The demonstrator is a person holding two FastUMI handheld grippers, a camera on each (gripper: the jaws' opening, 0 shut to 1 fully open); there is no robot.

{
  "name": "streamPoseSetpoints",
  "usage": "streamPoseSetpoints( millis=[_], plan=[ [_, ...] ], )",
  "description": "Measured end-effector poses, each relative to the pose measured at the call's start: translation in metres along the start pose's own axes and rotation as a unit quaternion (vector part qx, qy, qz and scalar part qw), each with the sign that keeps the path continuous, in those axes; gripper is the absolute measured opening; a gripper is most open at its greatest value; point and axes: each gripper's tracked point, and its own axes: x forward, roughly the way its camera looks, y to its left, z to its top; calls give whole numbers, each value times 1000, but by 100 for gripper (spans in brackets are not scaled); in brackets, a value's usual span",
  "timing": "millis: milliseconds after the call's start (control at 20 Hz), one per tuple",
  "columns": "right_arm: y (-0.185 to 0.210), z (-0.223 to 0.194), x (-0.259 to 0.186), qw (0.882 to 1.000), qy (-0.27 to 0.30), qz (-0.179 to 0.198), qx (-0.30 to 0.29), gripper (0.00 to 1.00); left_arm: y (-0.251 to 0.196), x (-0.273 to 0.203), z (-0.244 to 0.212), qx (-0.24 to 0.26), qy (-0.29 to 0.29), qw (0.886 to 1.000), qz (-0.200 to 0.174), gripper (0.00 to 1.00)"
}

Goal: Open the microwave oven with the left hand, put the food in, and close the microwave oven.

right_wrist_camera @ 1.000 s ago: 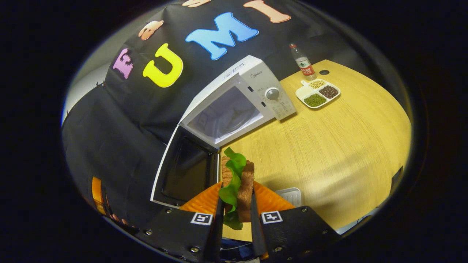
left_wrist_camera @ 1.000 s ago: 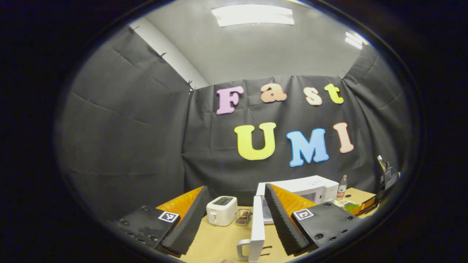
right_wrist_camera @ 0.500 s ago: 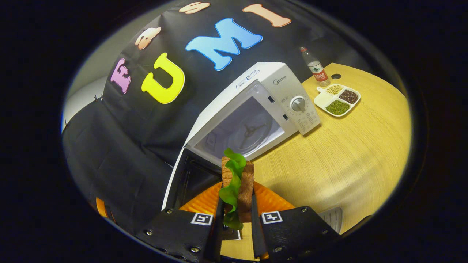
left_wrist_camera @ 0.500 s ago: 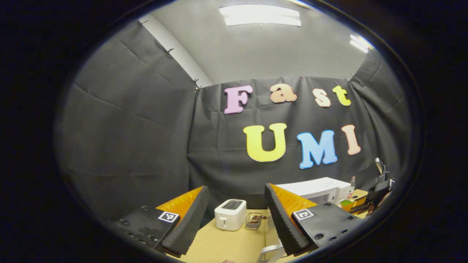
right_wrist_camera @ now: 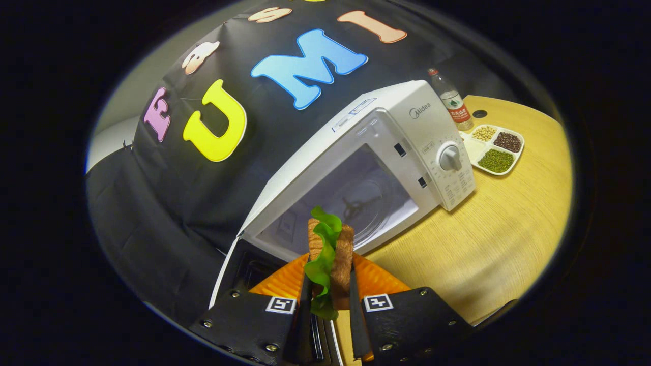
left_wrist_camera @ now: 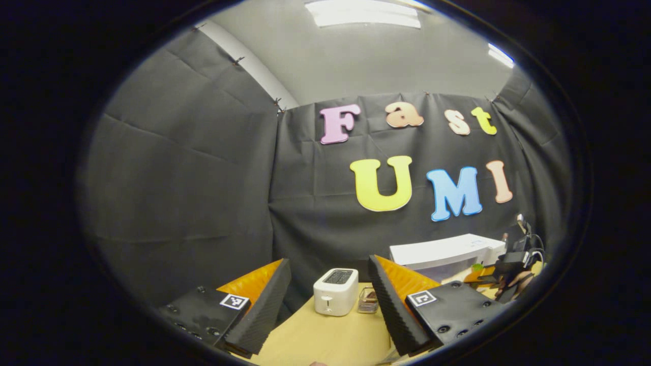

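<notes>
My right gripper (right_wrist_camera: pixel 328 284) is shut on a sandwich (right_wrist_camera: pixel 329 256) of brown bread with green lettuce, held upright just in front of the white microwave (right_wrist_camera: pixel 376 162). The cavity stands open, its turntable (right_wrist_camera: pixel 361 203) in sight, and the door (right_wrist_camera: pixel 239 267) hangs swung out at the lower left. My left gripper (left_wrist_camera: pixel 325 300) stands open over the wooden table (left_wrist_camera: pixel 330 340) with nothing between its fingers. In the left gripper view the microwave (left_wrist_camera: pixel 447 251) lies at the right, with the other gripper (left_wrist_camera: pixel 501 267) and a hand in front of it.
A white toaster (left_wrist_camera: pixel 335 298) and a small glass holder (left_wrist_camera: pixel 367 301) stand on the table ahead of my left gripper. Right of the microwave sit a water bottle (right_wrist_camera: pixel 454 104) and a divided white tray (right_wrist_camera: pixel 496 150) of beans. A round hole (right_wrist_camera: pixel 479 113) marks the tabletop.
My right gripper has carried the sandwich closer to the open cavity. My left gripper has drawn away to the left, and the door and its handle have slid out of its view.
</notes>
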Motion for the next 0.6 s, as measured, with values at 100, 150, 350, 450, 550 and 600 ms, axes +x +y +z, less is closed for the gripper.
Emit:
streamPoseSetpoints(
  millis=[100, 150, 350, 450, 550, 600],
  plan=[
    [-1, 4, 20, 1000, -15, -5, -12, 34, 6, 3, -7, 3, 8, 1000, 4, 98],
    [-1, 5, 30, 1000, -22, -6, -16, 34, 9, 5, -12, 8, 14, 1000, 7, 98],
    [-2, 9, 72, 999, -48, -8, -25, 34, 17, 13, -27, 26, 38, 999, 13, 97],
    [-3, 12, 93, 998, -59, -9, -27, 34, 19, 19, -37, 36, 50, 998, 12, 94],
    [-6, 14, 110, 997, -69, -12, -24, 34, 21, 21, -46, 42, 60, 997, 15, 97],
    [-10, 15, 118, 997, -72, -18, -23, 34, 22, 22, -49, 44, 62, 997, 15, 98]
  ],
)
